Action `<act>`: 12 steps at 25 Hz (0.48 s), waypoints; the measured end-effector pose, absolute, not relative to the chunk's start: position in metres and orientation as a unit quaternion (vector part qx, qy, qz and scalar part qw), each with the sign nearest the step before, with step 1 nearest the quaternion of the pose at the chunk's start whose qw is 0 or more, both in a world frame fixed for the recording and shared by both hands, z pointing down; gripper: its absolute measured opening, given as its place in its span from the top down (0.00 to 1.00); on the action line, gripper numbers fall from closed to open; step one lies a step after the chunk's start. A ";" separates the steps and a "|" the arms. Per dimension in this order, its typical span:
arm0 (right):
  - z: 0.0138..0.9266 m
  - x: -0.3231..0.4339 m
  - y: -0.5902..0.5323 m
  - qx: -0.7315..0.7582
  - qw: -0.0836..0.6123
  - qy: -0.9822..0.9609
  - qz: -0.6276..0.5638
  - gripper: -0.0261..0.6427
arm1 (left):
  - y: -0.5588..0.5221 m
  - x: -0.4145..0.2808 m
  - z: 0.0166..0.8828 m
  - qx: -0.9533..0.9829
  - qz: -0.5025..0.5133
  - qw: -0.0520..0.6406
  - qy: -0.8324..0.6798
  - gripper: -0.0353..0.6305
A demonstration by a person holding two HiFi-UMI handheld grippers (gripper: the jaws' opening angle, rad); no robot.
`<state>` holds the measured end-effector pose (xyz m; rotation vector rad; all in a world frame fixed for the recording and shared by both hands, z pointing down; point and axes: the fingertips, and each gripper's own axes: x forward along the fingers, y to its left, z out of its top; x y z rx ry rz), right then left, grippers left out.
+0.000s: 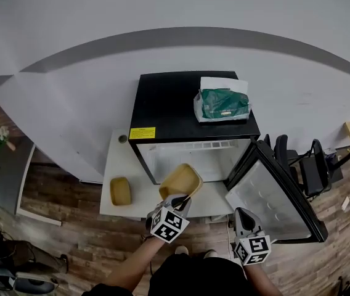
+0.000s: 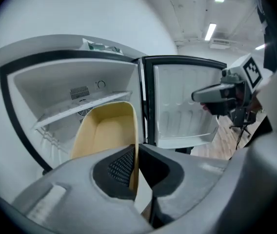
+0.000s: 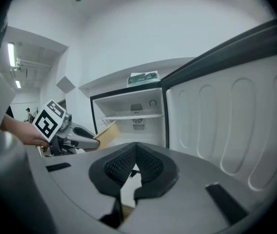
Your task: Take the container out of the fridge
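Head view: the tan, round-cornered container [image 1: 181, 180], perhaps plastic, hangs tilted just outside the open fridge [image 1: 162, 100], its near rim in the left gripper [image 1: 185, 200].
Left gripper view: ribbed black pads [image 2: 121, 167] pinch its thin smooth wall.
Right gripper view: the right gripper [image 3: 135, 167] is closed and empty.

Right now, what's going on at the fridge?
A person is working with two handheld grippers at a small black fridge whose door stands open. The left gripper is shut on the rim of a yellow container, holding it tilted at the fridge opening. The right gripper is shut and empty, beside the open door. A second yellow container sits on the white table, and a green bag lies on the fridge.
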<state>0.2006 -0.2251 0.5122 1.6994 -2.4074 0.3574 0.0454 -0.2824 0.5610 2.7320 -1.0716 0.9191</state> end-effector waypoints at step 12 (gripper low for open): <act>0.478 0.169 -0.240 0.579 0.077 -0.808 0.073 0.96 | -0.236 -0.046 0.492 0.865 0.112 0.088 -0.482 0.91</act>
